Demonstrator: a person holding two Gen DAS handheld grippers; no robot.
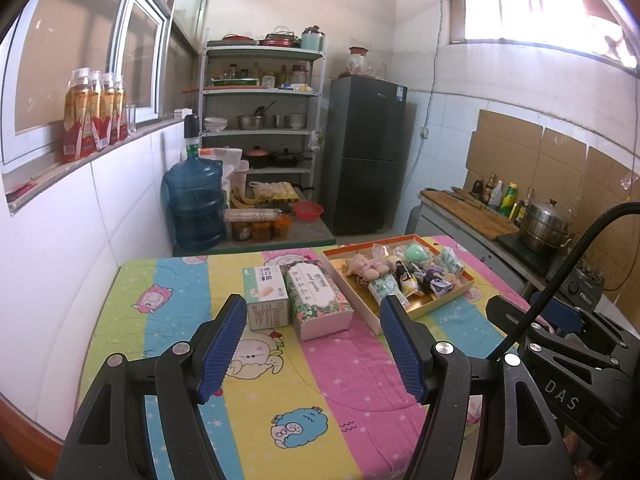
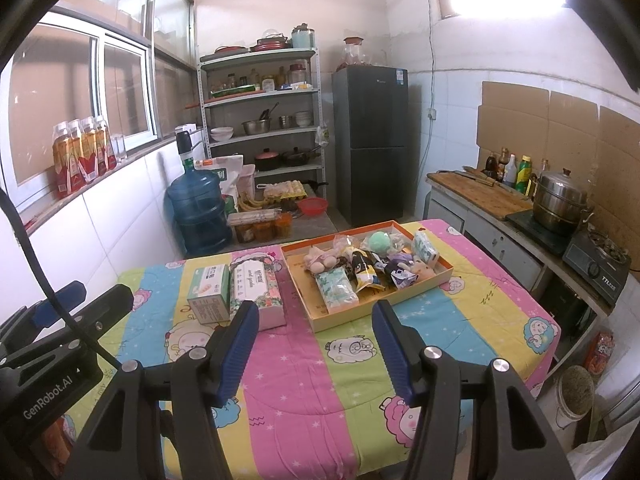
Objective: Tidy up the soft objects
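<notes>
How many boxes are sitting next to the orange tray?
2: a green-and-white box farthest from the tray, and a floral box between them.

Your soft objects [image 2: 362, 266] heaped in an orange-rimmed shallow tray [image 2: 380, 312] on the striped cloth, plush toys, mint-green ball [image 2: 381, 241], floral tissue packs, crinkly wrapped pieces, all lying loosely mixed together

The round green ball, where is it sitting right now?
The green ball lies in the orange tray on the table, near the tray's far edge among wrapped toys, right of the floral box; both views show it.
</notes>
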